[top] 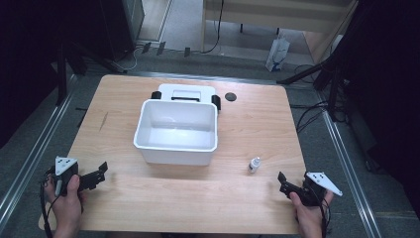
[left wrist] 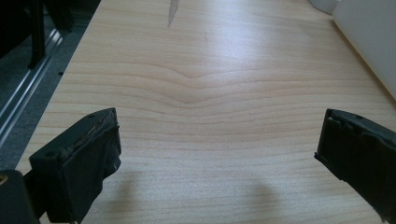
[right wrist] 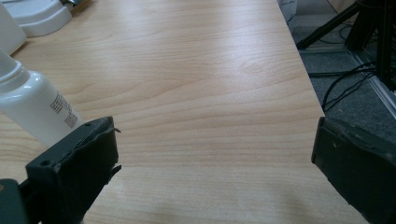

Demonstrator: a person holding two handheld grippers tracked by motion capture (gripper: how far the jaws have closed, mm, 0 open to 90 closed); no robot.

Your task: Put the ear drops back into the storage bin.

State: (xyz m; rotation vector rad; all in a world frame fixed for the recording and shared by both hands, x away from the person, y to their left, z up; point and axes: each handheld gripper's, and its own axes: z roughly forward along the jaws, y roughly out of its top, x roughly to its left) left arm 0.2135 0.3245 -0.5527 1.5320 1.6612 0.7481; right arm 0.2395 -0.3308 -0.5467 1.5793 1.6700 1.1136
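Bright overhead light glares off the table (top: 148, 198) — surroundings dark, soft shadows, slight blur.

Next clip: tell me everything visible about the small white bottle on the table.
The small white plastic bottle stands upright on the light wooden table, just off the near right corner of the white rectangular plastic tub and apart from it. It has a narrower neck and a pale cap, plus a printed label too small to read. Nothing grips it; the right tool, jaws wide apart, sits just short of it.

I count one white tub (top: 176, 131), one white base unit (top: 185, 92) behind it, one small white bottle (top: 254, 164), one dark disc (top: 230, 96), all on one wooden table (top: 257, 129)
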